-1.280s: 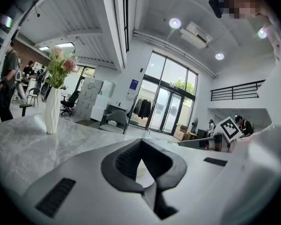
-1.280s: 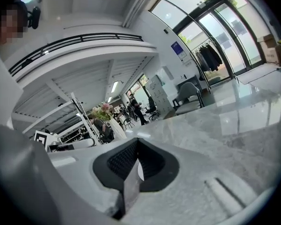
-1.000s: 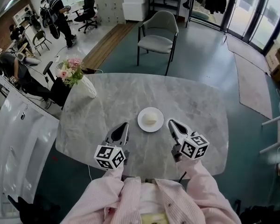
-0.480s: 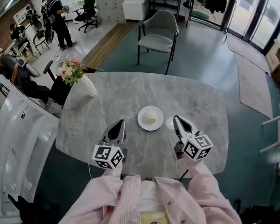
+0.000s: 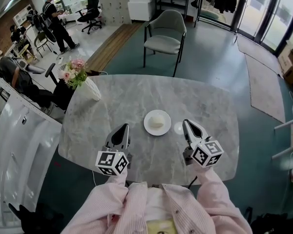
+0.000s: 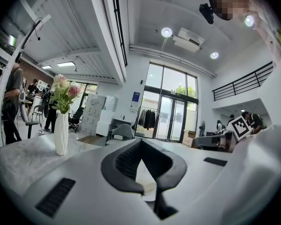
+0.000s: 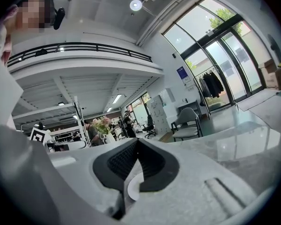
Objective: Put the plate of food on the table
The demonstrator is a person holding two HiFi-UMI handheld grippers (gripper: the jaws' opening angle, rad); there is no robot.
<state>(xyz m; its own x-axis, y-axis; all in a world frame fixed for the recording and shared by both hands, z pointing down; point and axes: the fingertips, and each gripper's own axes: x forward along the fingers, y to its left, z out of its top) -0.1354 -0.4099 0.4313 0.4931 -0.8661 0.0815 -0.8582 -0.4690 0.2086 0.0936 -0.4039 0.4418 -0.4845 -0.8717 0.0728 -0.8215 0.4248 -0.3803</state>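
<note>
Closest in are the pink striped sleeves [image 5: 118, 199], 1 gripper in each hand. The left gripper [image 5: 123, 129] has its jaws pinched together with nothing between them, and its own view shows the dark pads meeting at the tips. The right gripper [image 5: 188, 125] is the same: closed up and empty. Both hover low over the near edge of the grey marble table [image 5: 136, 96], pointing away from the person.

Just past the tips, sitting between the 2 grippers but touching neither, is the small round white plate [image 5: 148, 126] with a pale bun-like lump of food [image 5: 157, 123] in the middle. It sits flat on the tabletop, a bit nearer the person than the table's centre.

So to me the placing step looks done, since the plate is down and nothing's gripping it. The next move probably just calls for keeping the grippers clear of the rim. Nudging the plate would mean opening a jaw first.

Further out there's a white vase [image 5: 92, 91] of pink flowers [image 5: 74, 73] at the far left edge, then a grey padded chair [image 5: 165, 38] beyond the table, and people [image 5: 56, 11] way back.
</note>
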